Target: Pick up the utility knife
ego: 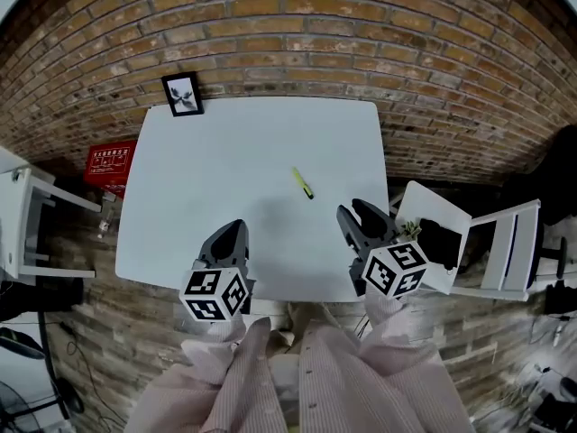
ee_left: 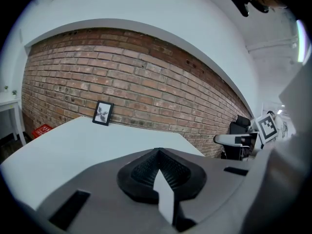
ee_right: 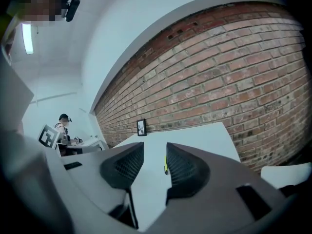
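Presently the yellow utility knife (ego: 303, 184) lies mid-tabletop (ego: 225, 152), long axis slanting far-left to near-right, just ahead-left of the right gripper (ego: 358, 216), whose jaws stand apart and empty, nearer than the clenched, empty left gripper (ego: 233, 234).

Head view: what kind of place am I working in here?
Probably an indoor office or lab workspace: a white table stands against a bare brick wall, a black office chair sits off to one side, and another person is visible farther back.
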Action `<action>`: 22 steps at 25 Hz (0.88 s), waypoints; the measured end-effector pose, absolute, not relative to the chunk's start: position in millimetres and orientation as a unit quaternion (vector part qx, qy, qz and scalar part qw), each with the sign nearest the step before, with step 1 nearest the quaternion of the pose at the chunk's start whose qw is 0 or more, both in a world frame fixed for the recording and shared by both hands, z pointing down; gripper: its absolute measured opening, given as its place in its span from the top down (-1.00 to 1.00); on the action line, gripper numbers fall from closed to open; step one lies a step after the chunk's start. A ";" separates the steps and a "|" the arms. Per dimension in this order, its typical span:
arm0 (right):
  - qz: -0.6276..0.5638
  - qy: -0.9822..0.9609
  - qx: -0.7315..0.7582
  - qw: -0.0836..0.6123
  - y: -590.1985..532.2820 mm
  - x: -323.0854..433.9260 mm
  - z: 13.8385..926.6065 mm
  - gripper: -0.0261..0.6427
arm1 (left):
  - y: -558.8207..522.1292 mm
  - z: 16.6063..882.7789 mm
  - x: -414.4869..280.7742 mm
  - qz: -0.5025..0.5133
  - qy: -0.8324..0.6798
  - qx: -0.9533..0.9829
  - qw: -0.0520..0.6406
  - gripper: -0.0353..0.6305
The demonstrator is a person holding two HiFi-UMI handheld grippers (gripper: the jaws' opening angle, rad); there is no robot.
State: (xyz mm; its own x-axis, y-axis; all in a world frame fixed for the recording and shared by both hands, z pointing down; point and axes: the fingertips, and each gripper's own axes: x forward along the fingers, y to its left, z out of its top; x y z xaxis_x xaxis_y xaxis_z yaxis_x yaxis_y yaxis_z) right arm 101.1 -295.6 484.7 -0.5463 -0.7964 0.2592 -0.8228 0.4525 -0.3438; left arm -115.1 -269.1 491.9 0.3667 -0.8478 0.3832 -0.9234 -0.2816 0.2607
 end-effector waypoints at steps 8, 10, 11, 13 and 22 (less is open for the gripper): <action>0.235 -0.862 0.443 0.071 -331.8 89.6 515.7 0.49 | -292.9 516.8 -100.7 0.109 -0.551 0.791 0.241 0.91; 0.239 -0.865 0.433 0.083 -338.7 84.3 524.6 0.49 | -298.2 523.8 -97.0 0.112 -0.549 0.791 0.248 0.91; 0.240 -0.867 0.428 0.090 -341.6 81.5 528.8 0.49 | -300.2 527.6 -95.4 0.114 -0.548 0.790 0.251 0.91; 0.240 -0.869 0.419 0.104 -348.0 75.4 536.3 0.49 | -304.4 534.3 -94.0 0.119 -0.546 0.789 0.256 0.91; 0.250 -0.871 0.383 0.178 -365.9 48.8 573.0 0.49 | -322.5 560.5 -96.4 0.131 -0.540 0.782 0.281 0.91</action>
